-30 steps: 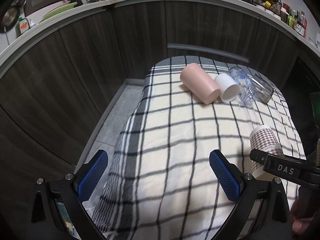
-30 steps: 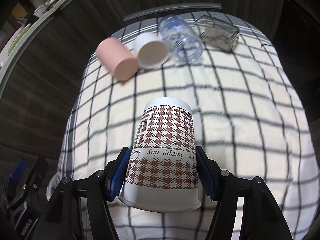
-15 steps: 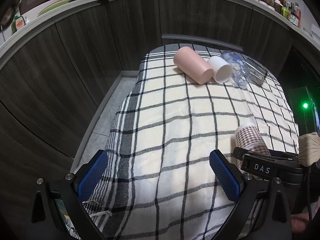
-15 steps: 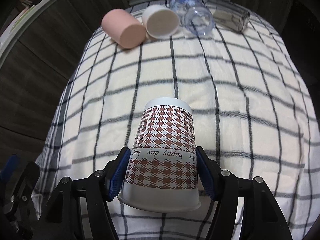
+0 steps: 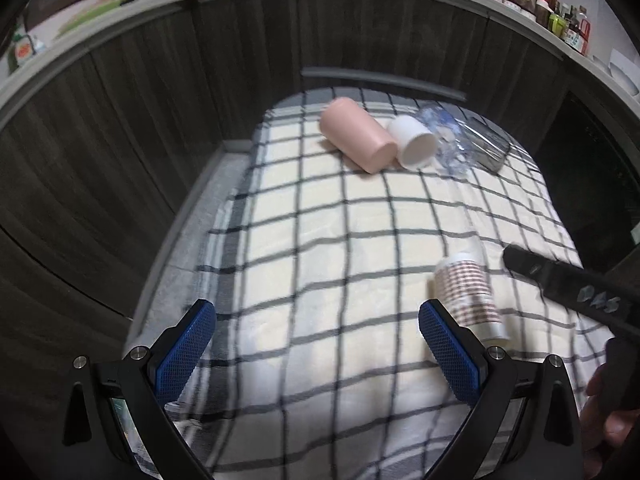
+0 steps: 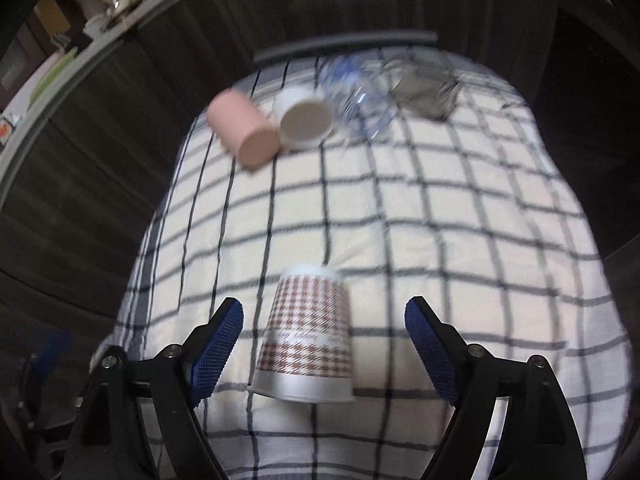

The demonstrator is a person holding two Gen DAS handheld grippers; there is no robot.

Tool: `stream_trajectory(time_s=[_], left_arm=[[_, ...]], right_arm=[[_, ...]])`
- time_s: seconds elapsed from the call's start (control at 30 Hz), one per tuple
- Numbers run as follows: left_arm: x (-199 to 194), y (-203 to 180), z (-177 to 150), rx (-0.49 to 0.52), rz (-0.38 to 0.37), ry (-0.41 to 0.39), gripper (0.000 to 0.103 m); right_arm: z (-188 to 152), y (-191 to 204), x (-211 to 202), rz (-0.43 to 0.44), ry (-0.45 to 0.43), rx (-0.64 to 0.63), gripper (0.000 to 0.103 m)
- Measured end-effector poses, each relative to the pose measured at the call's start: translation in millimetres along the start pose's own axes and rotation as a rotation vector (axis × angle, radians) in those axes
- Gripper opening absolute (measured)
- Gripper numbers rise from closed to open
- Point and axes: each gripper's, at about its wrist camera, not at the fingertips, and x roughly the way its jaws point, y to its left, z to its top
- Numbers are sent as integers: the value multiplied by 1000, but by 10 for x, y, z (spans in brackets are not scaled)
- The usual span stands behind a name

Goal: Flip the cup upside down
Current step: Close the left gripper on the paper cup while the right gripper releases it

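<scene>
Right wrist view: the right gripper is spread wide, its blue pads standing clear on either side of the paper cup — neither pad touches it. The cup, brown houndstooth with a white band, stands mouth down on the checked cloth that covers the table, near the cloth's near edge and a little toward its right side as the left wrist view shows it.

Along the far edge of the cloth four other vessels lie on their sides in a row: a pink cup, a white cup touching it, a clear plastic cup with blue print, and a grey glass nearest the far right corner.

The left gripper is likewise released — its fingers gape over the near left part of the cloth, holding nothing. Dark wood cabinet fronts stand behind the table.
</scene>
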Motion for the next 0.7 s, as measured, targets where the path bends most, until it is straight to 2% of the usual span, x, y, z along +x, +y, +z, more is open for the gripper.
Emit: stream_trajectory(time_s=[0.1,0.2,0.33,0.53,0.63,0.7], left_arm=[[73,-126,105,1,-59,73,103],[175,-345,227,50,-85,148,103],[356,-660,386,111,-141,274,103],[760,-927,545,101,-212,485,103],[1005,-998,570,86,-211,609,103],[1126,-1047,583,83,-210,658,103]], right_arm=[[103,-103,-261,-31,-52,12,87],[194,-223,-495,-73,-93,24,91],[318,-378,-731,-126,-145,39,91],[423,-559,-853,-153,-181,71,91],[486,-613,-832,-155,-178,83,91],[525,-636,-811,-160,-180,87,91]])
